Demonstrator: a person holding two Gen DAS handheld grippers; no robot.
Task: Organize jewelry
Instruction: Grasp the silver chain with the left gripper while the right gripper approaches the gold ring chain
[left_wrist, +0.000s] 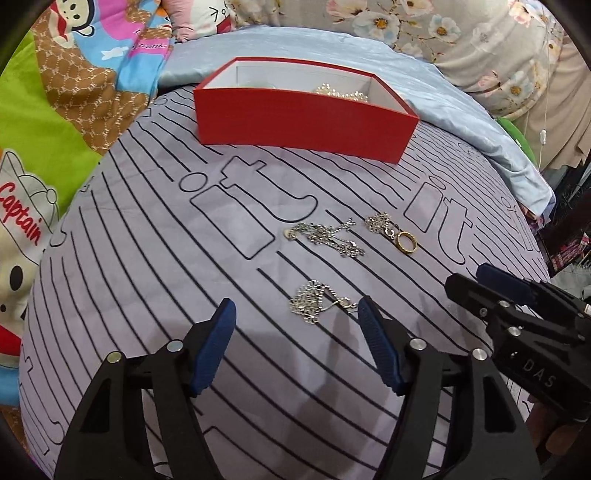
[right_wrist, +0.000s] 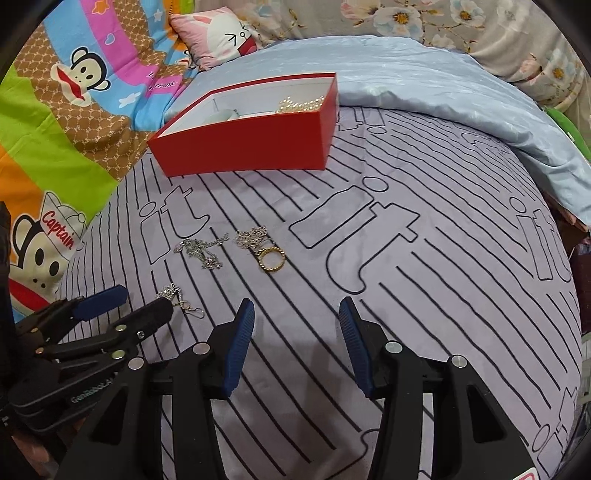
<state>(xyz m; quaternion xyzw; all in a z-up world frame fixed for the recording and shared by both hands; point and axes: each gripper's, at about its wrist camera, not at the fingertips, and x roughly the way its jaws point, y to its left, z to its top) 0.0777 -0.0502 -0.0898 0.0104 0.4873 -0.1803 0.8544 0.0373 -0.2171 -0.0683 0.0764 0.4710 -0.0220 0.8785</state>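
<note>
Silver flower necklace (left_wrist: 314, 301) lies low centre between the left gripper (left_wrist: 295, 332) fingers, spread apart; closing on it comes next. Right gripper (right_wrist: 295, 341) fingers apart, empty.

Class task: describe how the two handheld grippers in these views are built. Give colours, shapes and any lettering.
Both the left gripper and the right gripper are black plastic, with angular linkage arms joined by round silver pins. Their fingers end in flat, ribbed blue pads. White lettering marks the bodies, "DAS" on the right, "GenRobot.AI" on the left.
</note>
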